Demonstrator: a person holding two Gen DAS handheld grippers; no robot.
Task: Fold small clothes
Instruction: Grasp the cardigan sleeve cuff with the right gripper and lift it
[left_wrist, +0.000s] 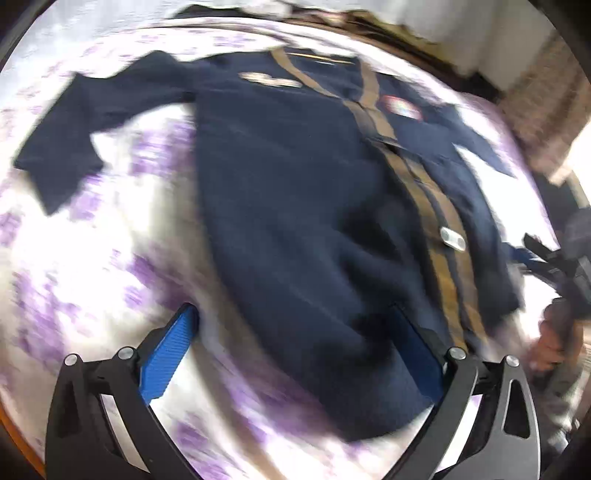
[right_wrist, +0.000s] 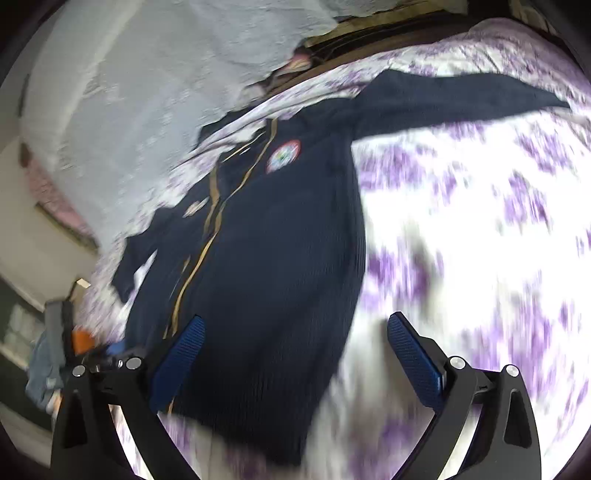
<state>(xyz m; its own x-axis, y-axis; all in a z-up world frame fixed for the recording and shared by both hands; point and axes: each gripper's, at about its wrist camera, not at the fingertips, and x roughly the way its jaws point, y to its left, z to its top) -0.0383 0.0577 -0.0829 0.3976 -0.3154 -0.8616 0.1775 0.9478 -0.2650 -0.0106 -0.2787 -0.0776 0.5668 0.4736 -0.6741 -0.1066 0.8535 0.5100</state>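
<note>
A small navy jacket (left_wrist: 295, 184) with tan zipper stripes and a round chest badge lies spread flat on a white and purple floral bedspread (left_wrist: 110, 258), sleeves out to both sides. My left gripper (left_wrist: 295, 328) is open and empty, hovering over the jacket's bottom hem on its left half. The jacket also shows in the right wrist view (right_wrist: 280, 266). My right gripper (right_wrist: 295, 332) is open and empty above the hem at the jacket's other side edge. Both views are blurred by motion.
The other gripper and the hand holding it show at the right edge of the left wrist view (left_wrist: 565, 295). A grey blanket (right_wrist: 147, 92) lies beyond the bed's far edge. A dark wooden bed frame (left_wrist: 406, 40) runs behind the jacket.
</note>
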